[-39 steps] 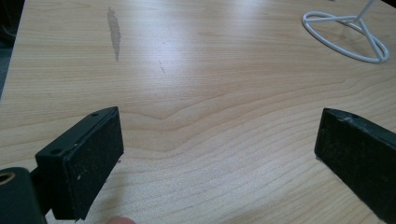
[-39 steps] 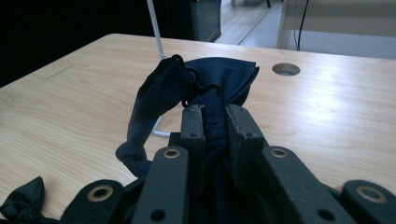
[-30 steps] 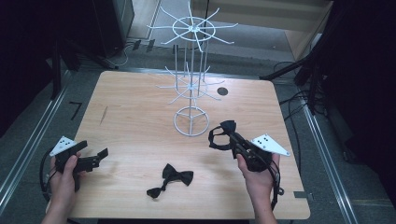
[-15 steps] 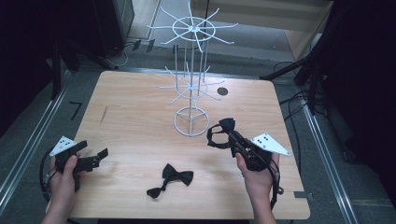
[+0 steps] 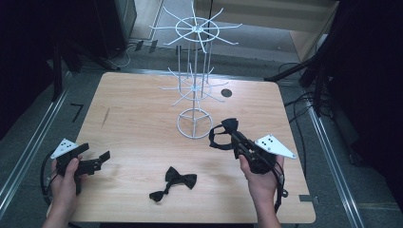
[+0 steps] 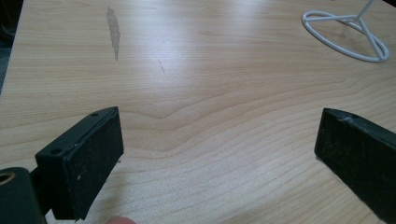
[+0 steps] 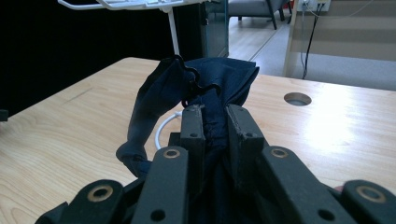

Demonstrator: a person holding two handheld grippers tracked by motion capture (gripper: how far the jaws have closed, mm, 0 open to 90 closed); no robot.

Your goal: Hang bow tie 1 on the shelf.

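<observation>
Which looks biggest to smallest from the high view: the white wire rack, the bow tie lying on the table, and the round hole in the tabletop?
1. White wire rack, by far.
2. Bow tie on the table.
3. Round hole, smallest, though it lies farther from the camera.

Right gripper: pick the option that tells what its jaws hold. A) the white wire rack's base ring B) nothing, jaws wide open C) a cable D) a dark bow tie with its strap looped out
D: the right gripper has its jaws clamped on a dark bow tie, its strap looping out beside them; the high view shows the same.
</observation>
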